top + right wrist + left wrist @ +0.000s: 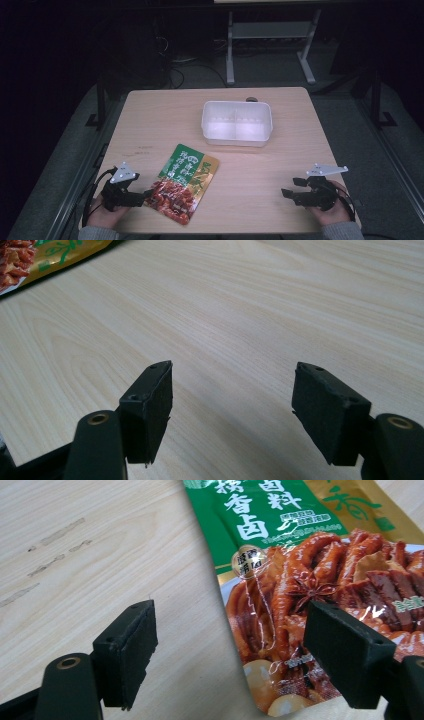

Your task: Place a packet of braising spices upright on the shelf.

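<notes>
Both claws are spread, nothing gripped: left claw (148, 192) at the pouch (184, 183) edge; slick flat film could be missed, skidding across the tabletop (160, 120).

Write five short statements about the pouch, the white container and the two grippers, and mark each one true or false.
1. The food pouch lies flat on the table. True.
2. The pouch sits inside the white container. False: it lies on the bare wood, nearer the person than the container.
3. The left gripper has its jaws shut on the pouch. False: the jaws stand open, one over the wood and one over the pouch's edge, not pressing on it.
4. The right gripper has open jaws with nothing but bare table between them. True.
5. The white container is round with one compartment. False: it is rectangular, with a divider making two compartments.
</notes>
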`<state>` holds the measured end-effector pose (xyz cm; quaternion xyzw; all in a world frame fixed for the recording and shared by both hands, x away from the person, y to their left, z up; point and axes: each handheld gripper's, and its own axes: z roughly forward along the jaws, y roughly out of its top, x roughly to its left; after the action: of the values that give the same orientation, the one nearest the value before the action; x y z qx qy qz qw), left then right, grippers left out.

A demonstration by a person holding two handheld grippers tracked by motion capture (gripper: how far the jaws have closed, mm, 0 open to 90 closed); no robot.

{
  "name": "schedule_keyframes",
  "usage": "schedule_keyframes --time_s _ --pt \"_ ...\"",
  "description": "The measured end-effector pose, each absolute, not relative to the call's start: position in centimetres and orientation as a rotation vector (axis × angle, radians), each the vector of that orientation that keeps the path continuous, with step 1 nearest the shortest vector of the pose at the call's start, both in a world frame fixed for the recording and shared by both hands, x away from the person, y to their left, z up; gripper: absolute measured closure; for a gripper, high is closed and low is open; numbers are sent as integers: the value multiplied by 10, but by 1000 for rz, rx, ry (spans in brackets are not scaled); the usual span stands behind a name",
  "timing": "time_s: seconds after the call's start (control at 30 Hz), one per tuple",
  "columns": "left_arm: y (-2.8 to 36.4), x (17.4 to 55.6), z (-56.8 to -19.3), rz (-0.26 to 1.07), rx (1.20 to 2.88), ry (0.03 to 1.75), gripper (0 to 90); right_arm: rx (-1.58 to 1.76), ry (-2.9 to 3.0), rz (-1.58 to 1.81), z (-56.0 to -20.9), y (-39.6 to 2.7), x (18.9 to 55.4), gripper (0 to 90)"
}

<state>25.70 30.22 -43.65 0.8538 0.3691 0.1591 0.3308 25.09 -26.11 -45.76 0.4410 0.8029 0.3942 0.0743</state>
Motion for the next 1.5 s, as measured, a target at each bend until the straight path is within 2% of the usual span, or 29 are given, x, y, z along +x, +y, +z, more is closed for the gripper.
schedule_keyframes --time_s 0.33,0.47,0.73,0.93,1.13,1.2,1.23,1.5 --pt "295 255 -435 376 2227 933 239 1308 2410 1191 -457 -260 251 322" --pt "294 255 -434 353 2216 916 305 1301 2413 1188 -457 -258 251 322" --pt "289 258 -434 326 2217 890 379 1293 2418 1188 -457 -256 251 322" --pt "288 258 -432 317 2219 869 474 1284 2421 1188 -457 -254 251 322" --pt "286 260 -433 285 2233 860 650 1267 2428 1183 -454 -249 251 327" --pt "286 260 -433 281 2238 859 670 1252 2434 1174 -453 -247 251 332" --pt "285 260 -434 274 2244 857 723 1241 2439 1181 -449 -242 253 345" --pt "278 260 -437 237 2300 833 824 1182 2510 1176 -435 -215 264 381"
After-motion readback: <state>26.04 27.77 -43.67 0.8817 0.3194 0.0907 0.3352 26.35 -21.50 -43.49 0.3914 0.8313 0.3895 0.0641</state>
